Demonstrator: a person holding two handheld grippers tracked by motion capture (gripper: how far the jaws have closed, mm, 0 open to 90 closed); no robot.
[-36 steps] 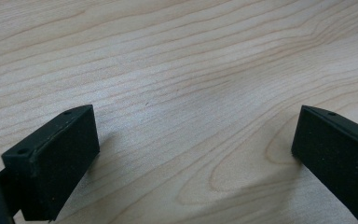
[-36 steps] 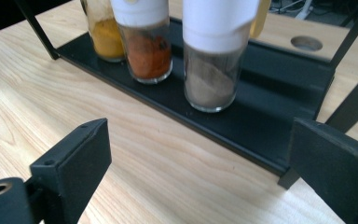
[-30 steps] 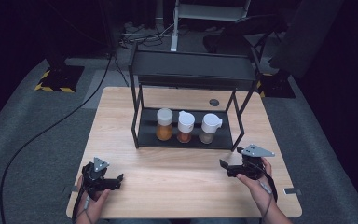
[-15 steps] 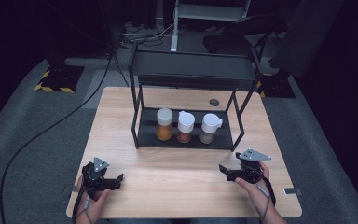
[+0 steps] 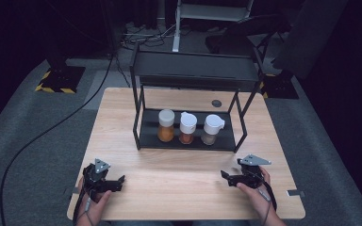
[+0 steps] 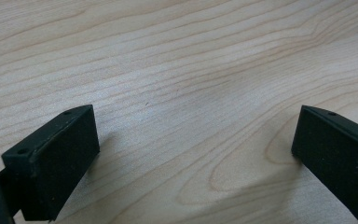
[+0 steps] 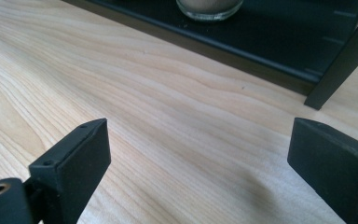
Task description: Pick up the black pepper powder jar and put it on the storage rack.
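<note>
A black two-level rack (image 5: 188, 75) stands on the wooden table (image 5: 184, 188). On its lower shelf (image 5: 148, 134) stand three spice jars in a row: an orange one (image 5: 165, 125), a reddish one (image 5: 187, 128) and a pale one (image 5: 212, 130). My left gripper (image 5: 117, 182) rests low at the table's front left, open, with bare wood between its jaws (image 6: 191, 154). My right gripper (image 5: 226, 176) lies at the front right, open and empty. In the right gripper view the pale jar's base (image 7: 209, 7) sits on the shelf ahead, and my right gripper (image 7: 198, 172) points toward it.
A small dark round mark (image 5: 216, 103) lies on the table behind the rack. A rack leg (image 7: 338, 60) stands to the right ahead of my right gripper. Cables run over the grey floor (image 5: 37, 136) at left. A small grey tab (image 5: 294, 193) sits near the table's right front corner.
My right gripper has drawn back toward the table's front edge and sunk lower. The left gripper has stayed in place.
</note>
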